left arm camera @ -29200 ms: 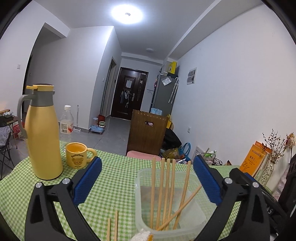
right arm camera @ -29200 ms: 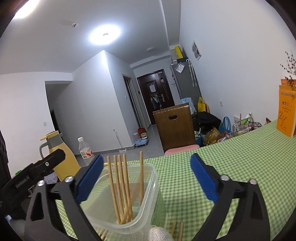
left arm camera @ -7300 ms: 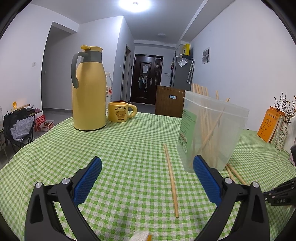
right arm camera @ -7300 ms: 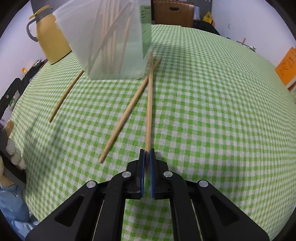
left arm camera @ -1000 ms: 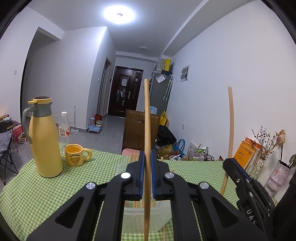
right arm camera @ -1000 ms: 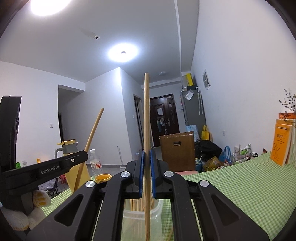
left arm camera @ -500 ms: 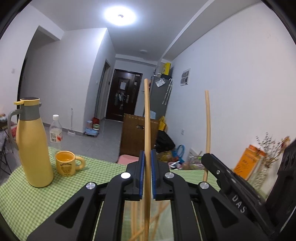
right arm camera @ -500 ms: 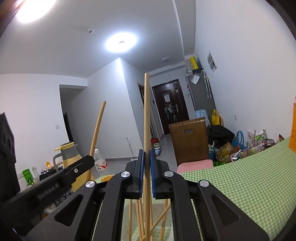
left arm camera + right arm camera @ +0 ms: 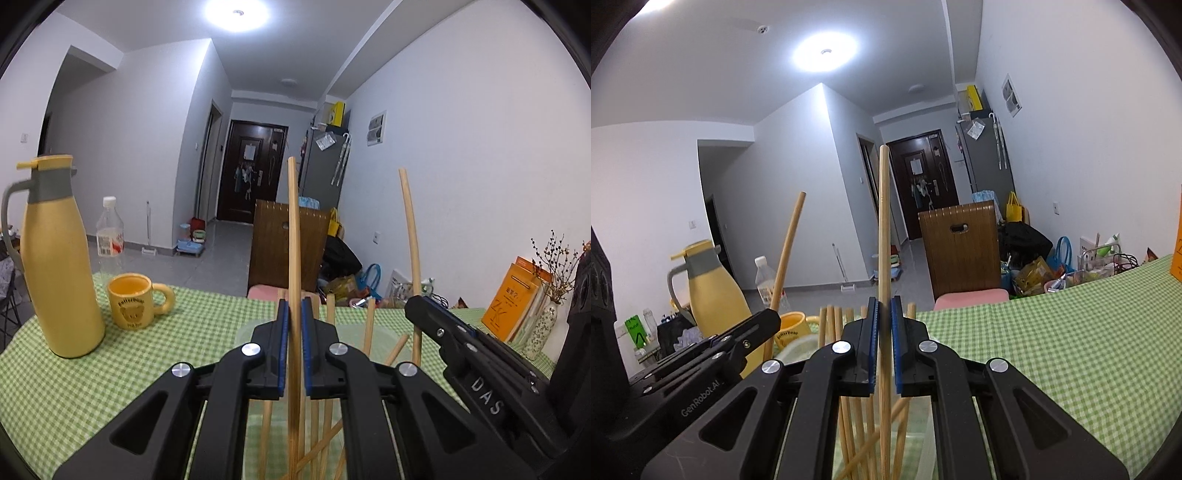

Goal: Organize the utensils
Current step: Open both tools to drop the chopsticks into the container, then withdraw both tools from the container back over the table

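My left gripper (image 9: 292, 325) is shut on a wooden chopstick (image 9: 293, 236) held upright, its lower end down inside the clear plastic container (image 9: 246, 334) among several other chopsticks (image 9: 368, 325). My right gripper (image 9: 882, 321) is shut on another upright chopstick (image 9: 883, 221), also reaching down into the container (image 9: 794, 349). The right gripper shows at the right of the left wrist view (image 9: 415, 310), with its chopstick (image 9: 410, 229). The left gripper shows at the left of the right wrist view (image 9: 772, 317), with its chopstick (image 9: 786, 243).
A yellow thermos jug (image 9: 55, 258), a yellow bear mug (image 9: 135, 301) and a plastic bottle (image 9: 109, 232) stand on the green checked tablecloth (image 9: 92, 373) to the left. Orange books (image 9: 513, 295) and a vase (image 9: 543, 325) are at the right. A wooden chair (image 9: 284, 247) stands beyond the table.
Both grippers have come lower over the container, and the two held chopsticks now reach down among the others inside it. Both stay shut.
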Demonstrator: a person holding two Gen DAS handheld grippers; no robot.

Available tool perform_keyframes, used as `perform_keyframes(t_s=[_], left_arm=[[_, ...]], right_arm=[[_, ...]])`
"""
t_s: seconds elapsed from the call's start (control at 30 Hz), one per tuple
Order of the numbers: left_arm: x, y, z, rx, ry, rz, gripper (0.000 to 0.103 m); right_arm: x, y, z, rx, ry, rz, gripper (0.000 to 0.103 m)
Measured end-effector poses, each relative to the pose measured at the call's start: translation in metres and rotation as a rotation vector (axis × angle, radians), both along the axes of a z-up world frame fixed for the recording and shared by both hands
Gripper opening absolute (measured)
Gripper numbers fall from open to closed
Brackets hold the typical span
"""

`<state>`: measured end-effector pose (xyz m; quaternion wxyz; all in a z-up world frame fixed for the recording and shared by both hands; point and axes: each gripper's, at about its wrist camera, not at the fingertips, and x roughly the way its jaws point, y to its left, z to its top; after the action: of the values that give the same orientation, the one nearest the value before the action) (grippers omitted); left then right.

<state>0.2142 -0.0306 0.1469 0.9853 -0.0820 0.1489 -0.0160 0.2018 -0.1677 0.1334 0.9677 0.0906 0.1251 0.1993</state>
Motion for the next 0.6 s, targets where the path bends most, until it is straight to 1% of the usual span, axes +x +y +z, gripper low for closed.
perform_keyframes(t_s=[0.13, 0.17, 0.2, 0.23, 0.27, 0.3, 0.33, 0.37, 0.4, 0.43, 0.5, 0.6], left_arm=[[-0.004, 0.005, -0.009, 0.003, 0.023, -0.031, 0.005], [-0.007, 0.006, -0.009, 0.002, 0.026, -0.041, 0.005], [-0.012, 0.009, -0.009, 0.004, 0.027, -0.044, 0.01], [-0.016, 0.012, -0.009, 0.006, 0.025, -0.045, 0.026], [-0.022, 0.013, -0.008, 0.003, 0.021, -0.046, 0.035], [-0.029, 0.018, -0.006, -0.008, 0.011, -0.044, 0.051], [-0.038, 0.024, -0.004, -0.022, -0.002, -0.038, 0.065], [-0.047, 0.029, -0.002, -0.039, -0.016, -0.031, 0.071], [-0.055, 0.034, 0.001, -0.053, -0.028, -0.025, 0.083], [-0.064, 0.039, 0.003, -0.067, -0.043, -0.015, 0.097], [-0.082, 0.046, 0.007, -0.085, -0.069, 0.002, 0.096], [-0.099, 0.05, 0.01, -0.075, -0.072, 0.014, 0.096]], right_arm=[[-0.007, -0.007, -0.008, -0.017, 0.021, 0.004, 0.007], [-0.009, -0.009, -0.009, -0.02, 0.027, 0.007, 0.009], [-0.012, -0.012, -0.01, -0.028, 0.036, 0.007, 0.022], [-0.015, -0.014, -0.011, -0.035, 0.043, 0.003, 0.045], [-0.02, -0.018, -0.012, -0.04, 0.044, -0.007, 0.053], [-0.026, -0.021, -0.013, -0.046, 0.041, -0.015, 0.055], [-0.032, -0.024, -0.013, -0.056, 0.041, -0.024, 0.06], [-0.04, -0.029, -0.013, -0.066, 0.043, -0.04, 0.066], [-0.045, -0.032, -0.013, -0.072, 0.043, -0.052, 0.084], [-0.053, -0.034, -0.012, -0.082, 0.04, -0.071, 0.094], [-0.067, -0.037, -0.011, -0.106, 0.023, -0.117, 0.095], [-0.086, -0.036, -0.013, -0.166, 0.013, -0.198, 0.095]])
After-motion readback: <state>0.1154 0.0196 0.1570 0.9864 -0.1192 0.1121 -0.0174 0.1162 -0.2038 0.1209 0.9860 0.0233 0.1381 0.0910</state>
